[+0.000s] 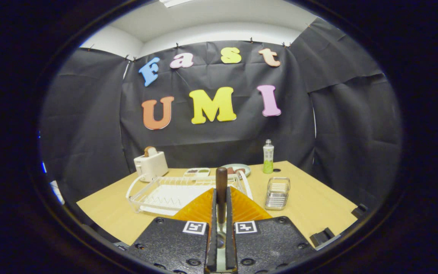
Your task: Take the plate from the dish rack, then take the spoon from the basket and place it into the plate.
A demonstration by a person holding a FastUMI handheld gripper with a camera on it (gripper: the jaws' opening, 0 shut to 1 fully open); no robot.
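My gripper (221,189) is shut on a spoon (221,179). Its dark brown handle stands up between the orange fingers (200,207), and its metal end shows low down between the black finger bodies. Just beyond the fingers sits the white wire dish rack (165,192), with no plate in it. The small wire basket (277,193) stands to the right of the rack and looks empty. A pale round plate (242,167) lies on the table behind the rack, partly hidden by the spoon handle, with something small and dark at its near edge.
On the wooden table (310,201), a white toaster (150,164) holding a slice of bread stands at the back left. A small tray (197,172) with dark and green contents lies behind the rack. A green bottle (268,156) stands at the back right.
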